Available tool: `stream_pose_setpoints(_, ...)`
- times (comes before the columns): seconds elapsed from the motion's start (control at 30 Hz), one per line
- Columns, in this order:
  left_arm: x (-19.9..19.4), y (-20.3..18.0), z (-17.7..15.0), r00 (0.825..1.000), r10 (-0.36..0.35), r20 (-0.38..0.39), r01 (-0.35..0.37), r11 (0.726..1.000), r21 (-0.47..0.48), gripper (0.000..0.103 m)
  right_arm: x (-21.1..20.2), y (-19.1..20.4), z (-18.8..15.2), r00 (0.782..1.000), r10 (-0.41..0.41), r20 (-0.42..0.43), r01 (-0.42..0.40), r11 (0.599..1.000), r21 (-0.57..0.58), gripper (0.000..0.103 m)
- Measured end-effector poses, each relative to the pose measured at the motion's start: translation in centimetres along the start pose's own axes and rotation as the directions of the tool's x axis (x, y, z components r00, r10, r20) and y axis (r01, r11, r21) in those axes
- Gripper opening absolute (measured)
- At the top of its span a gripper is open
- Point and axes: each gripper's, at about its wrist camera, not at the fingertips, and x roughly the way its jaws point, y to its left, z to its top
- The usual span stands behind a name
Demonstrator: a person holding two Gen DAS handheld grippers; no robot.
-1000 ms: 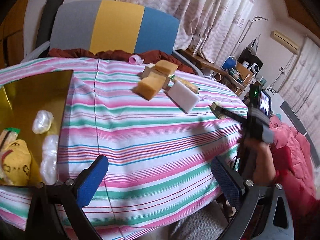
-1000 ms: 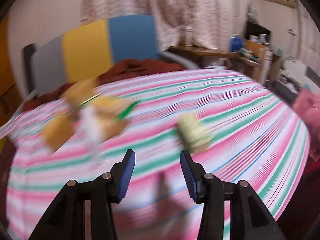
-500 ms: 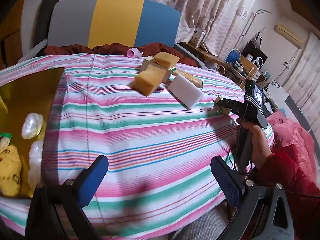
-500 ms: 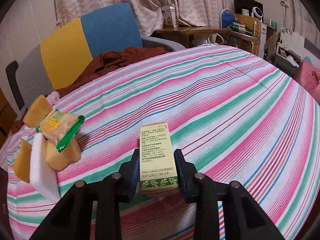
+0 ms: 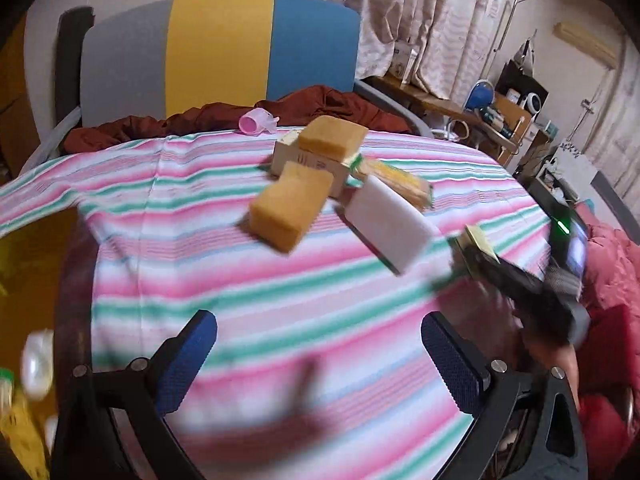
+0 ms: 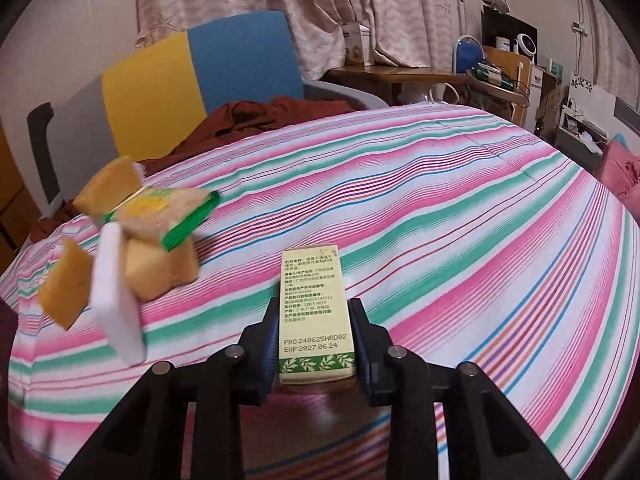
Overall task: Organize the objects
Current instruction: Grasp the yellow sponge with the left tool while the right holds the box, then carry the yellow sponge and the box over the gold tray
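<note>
- The right gripper (image 6: 315, 340) is closed on a small green-and-cream box (image 6: 313, 312); its blue pads (image 6: 271, 344) press the box's two long sides, near the end closest to the camera.
- The box is held lengthwise, printed face up, its far end projecting ahead of the fingers over the striped cloth (image 6: 440, 240). This grip probably leaves the far end free to be set down first.
- Whether the box rests on the cloth or is lifted just clear cannot be told.
- The left gripper (image 5: 320, 360) is wide open and empty, with bare cloth between its pads. It is presumably kept ready for the next pick.
- Ahead of the left gripper lies a cluster: a tan sponge (image 5: 290, 208), a white block (image 5: 390, 224), a second sponge (image 5: 334, 138) on a carton (image 5: 288, 156), and a yellow packet (image 5: 396, 180) behind them.
- In the right wrist view the same cluster sits ahead and to the left of the held box, near it but apart. A swing to the left would be obstructed by it.
- To the left of the left gripper a gold tray (image 5: 24, 248) is seen, with pale wrapped items (image 5: 38, 364) in it; it is judged the likely destination, though blur hides detail.
- To the right of the left gripper the other tool is visible, held by a hand (image 5: 554, 364).
- Beyond the table stand a chair (image 5: 220, 48), a brown cloth (image 5: 320, 104) and a pink cup (image 5: 256, 122); none of these blocks the work.
</note>
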Motion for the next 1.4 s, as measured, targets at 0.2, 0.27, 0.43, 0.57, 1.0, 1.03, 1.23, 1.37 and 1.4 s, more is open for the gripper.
stream_pose_setpoints(0.2,5.6,0.1,4.7,0.994,0.105,0.032,-0.107,0.991,0.082,0.103,-0.6,0.8,-0.8,0.999,-0.02,0.03,0.02,1.0,-0.009,0.031)
stream_pose_setpoints(0.27,7.5,0.3,5.5,0.99,0.138,0.026,-0.14,0.985,0.101,0.103,-0.5,0.8,-0.8,0.999,-0.027,0.033,0.027,1.0,-0.009,0.031)
stream_pose_setpoints(0.43,11.5,1.6,6.2,0.989,0.14,-0.037,-0.137,0.988,0.068,0.102,-0.3,0.8,-0.8,0.999,-0.033,0.037,0.033,0.999,-0.012,0.031)
stream_pose_setpoints(0.57,12.5,1.6,5.7,0.995,0.101,-0.025,-0.099,0.992,0.076,0.073,-0.1,0.7,-0.8,0.999,-0.031,0.035,0.031,0.999,-0.012,0.031)
stream_pose_setpoints(1.0,10.0,1.7,2.9,0.987,0.149,0.056,-0.152,0.987,0.056,0.054,-0.5,0.8,-1.0,0.997,-0.044,0.058,0.046,0.999,-0.018,0.031)
stream_pose_setpoints(1.03,9.6,1.9,2.4,0.987,0.149,0.06,-0.152,0.987,0.051,0.054,-0.5,0.8,-1.0,0.997,-0.046,0.061,0.047,0.999,-0.019,0.031)
stream_pose_setpoints(1.23,7.4,1.8,0.3,0.979,0.174,0.11,-0.18,0.982,0.05,0.054,-2.6,1.2,-1.3,0.984,-0.046,0.17,0.053,0.998,-0.037,0.031)
stream_pose_setpoints(1.37,6.0,2.1,-1.2,0.977,0.166,0.13,-0.174,0.984,0.047,0.054,-4.5,2.3,-1.7,0.973,-0.03,0.227,0.044,0.998,-0.055,0.031)
stream_pose_setpoints(1.4,5.8,2.1,-1.4,0.978,0.164,0.131,-0.172,0.984,0.046,0.054,-4.8,2.6,-1.9,0.975,-0.016,0.221,0.03,0.998,-0.058,0.031)
